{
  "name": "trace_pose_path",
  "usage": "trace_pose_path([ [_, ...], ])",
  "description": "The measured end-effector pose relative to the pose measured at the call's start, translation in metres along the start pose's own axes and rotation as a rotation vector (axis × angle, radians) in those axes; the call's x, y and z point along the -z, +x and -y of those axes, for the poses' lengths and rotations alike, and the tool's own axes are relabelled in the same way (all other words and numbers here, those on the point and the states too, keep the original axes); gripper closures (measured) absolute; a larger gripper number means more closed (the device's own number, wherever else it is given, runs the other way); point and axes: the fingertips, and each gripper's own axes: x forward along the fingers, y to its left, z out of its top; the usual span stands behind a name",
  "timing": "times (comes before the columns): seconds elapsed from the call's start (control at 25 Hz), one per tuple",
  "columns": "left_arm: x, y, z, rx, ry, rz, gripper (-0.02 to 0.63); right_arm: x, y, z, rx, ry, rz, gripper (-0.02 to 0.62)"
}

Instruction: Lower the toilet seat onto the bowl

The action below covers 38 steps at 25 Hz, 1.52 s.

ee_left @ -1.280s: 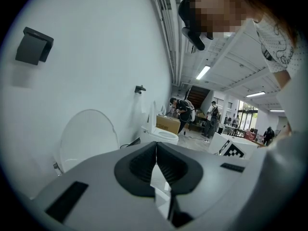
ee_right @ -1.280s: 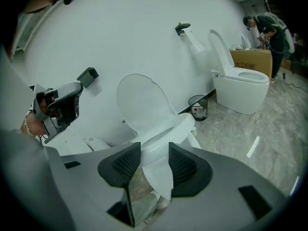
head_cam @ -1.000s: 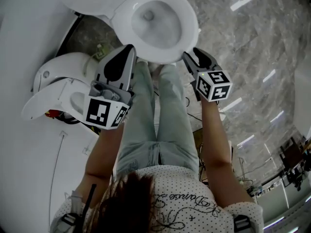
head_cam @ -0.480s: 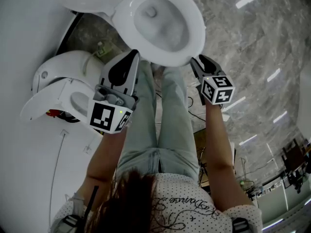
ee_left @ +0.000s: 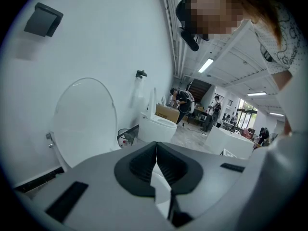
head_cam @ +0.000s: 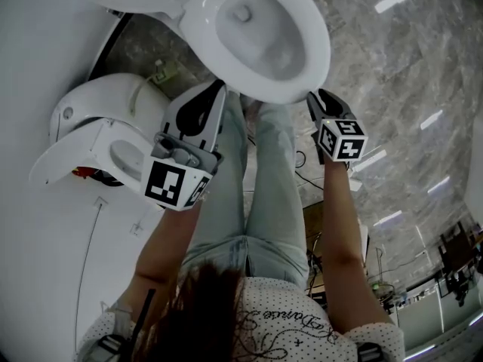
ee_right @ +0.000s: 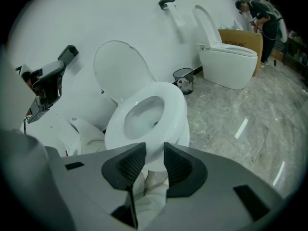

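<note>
The white toilet (head_cam: 315, 47) stands ahead of me with its seat (ee_right: 174, 110) lying flat on the bowl. Its lid (ee_right: 121, 67) stands upright against the wall, and the left gripper view also faces the lid (ee_left: 85, 113). My left gripper (head_cam: 214, 90) hovers by the bowl's near-left rim, jaws shut and empty (ee_left: 156, 150). My right gripper (head_cam: 320, 96) hangs at the near-right rim, touching nothing. In its own view the right gripper (ee_right: 155, 157) has a narrow gap between its jaws, which are closing with nothing between them.
A second white toilet (head_cam: 94, 138) with its lid tipped open stands to the left. Another toilet (ee_right: 230, 61), a waste bin (ee_right: 183, 78) and a cardboard box (ee_right: 243, 36) line the wall farther right. People stand in the background. Cables (head_cam: 302, 178) lie on the marble floor.
In the head view the toilet has slid up and right. Both grippers have drifted right with it and stay at the front rim. The seat has not moved.
</note>
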Motion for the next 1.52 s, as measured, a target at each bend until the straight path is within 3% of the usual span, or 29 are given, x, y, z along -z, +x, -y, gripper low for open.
trace_pose_path([
  [0.88,0.039,-0.002,-0.024,-0.013,-0.016,-0.041,0.6,0.06,0.085,0.049,0.061,0.09,-0.17,0.474],
  [1.36,0.038,-0.007,-0.025,-0.029,-0.022,-0.035,0.6,0.059,0.087,0.05,0.098,0.029,-0.18,0.456],
  [1.52,0.022,-0.014,-0.019,-0.028,-0.017,-0.026,0.6,0.036,0.068,0.027,0.068,0.047,-0.11,0.459],
])
